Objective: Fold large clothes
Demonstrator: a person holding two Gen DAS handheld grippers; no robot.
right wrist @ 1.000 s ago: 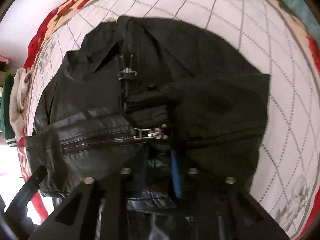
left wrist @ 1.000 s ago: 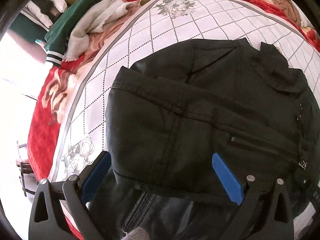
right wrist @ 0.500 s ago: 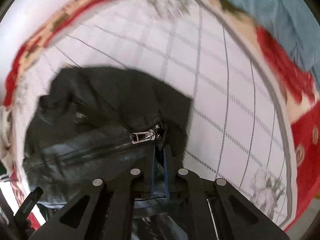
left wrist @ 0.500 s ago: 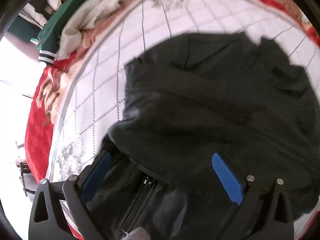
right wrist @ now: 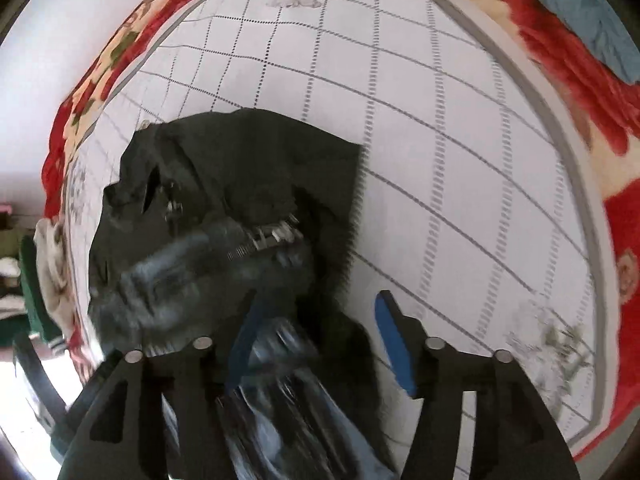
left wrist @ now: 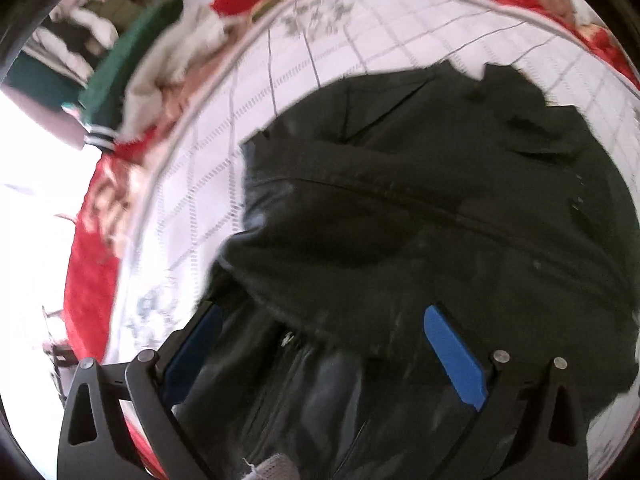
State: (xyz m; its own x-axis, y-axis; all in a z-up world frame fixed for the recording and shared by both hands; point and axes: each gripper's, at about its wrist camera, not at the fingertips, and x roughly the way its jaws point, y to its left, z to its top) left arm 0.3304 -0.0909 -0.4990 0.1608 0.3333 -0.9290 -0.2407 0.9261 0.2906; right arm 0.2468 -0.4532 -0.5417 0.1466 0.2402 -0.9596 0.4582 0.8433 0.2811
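Black hand-held gripper (left wrist: 324,352), blue pads (left wrist: 454,364).

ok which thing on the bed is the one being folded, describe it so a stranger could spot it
Start with the white quilt with a grey grid and red floral border. In its middle lies the black jacket, leathery, with metal zips, partly folded under both open grippers. The clothes pile at the bed's edge is green and cream; the jacket alone is black.

**Blurred and cut off**

The black jacket (right wrist: 224,208) smears with motion near the right gripper (right wrist: 320,344), its lower folds unreadable. The clothes pile (left wrist: 132,60) is blurred and cropped by the left wrist view's rim.
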